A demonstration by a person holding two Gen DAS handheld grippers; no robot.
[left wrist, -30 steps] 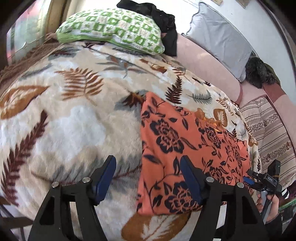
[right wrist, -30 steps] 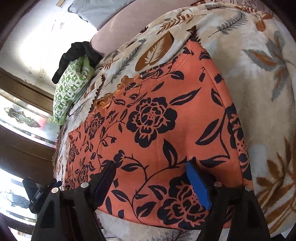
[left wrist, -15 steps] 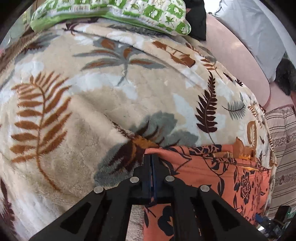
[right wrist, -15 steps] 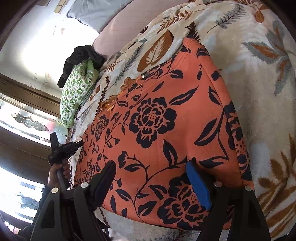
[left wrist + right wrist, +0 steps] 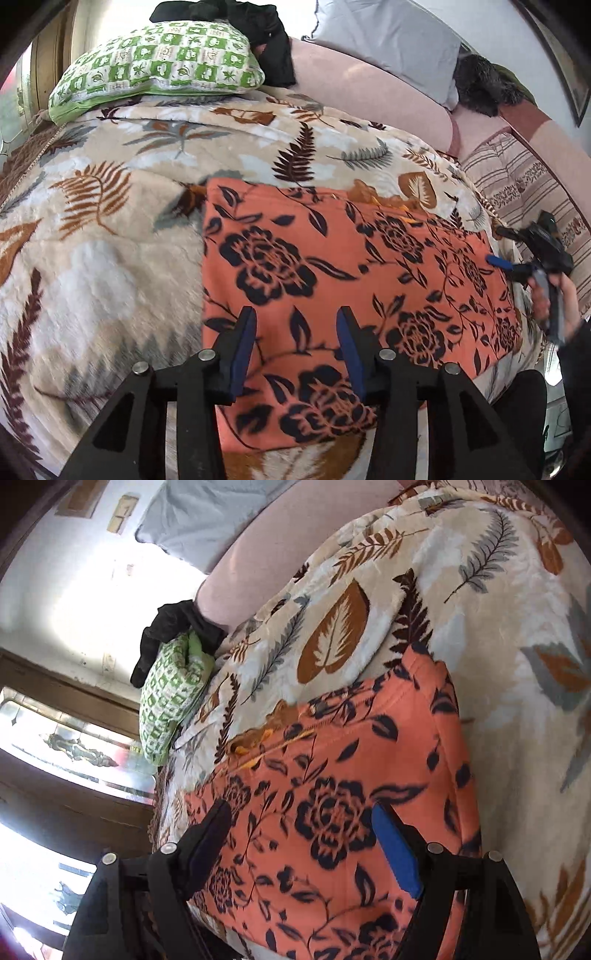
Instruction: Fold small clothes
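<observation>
Half a second ago your left claw [image 5: 295, 347] pinched the orange black-flowered garment [image 5: 332, 273]; now its jaws are opening, empty, above the near part of that flat rectangle. Your right claw [image 5: 303, 845] gapes, holding nothing, cloth beneath. That fold looks done; another comes next.

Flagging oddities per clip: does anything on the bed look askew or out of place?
Little stands out. The orange garment lies flat on the blanket; only its far edge is slightly ruffled, showing yellow-orange trim. Both grippers are empty, the left gripper opening.
</observation>
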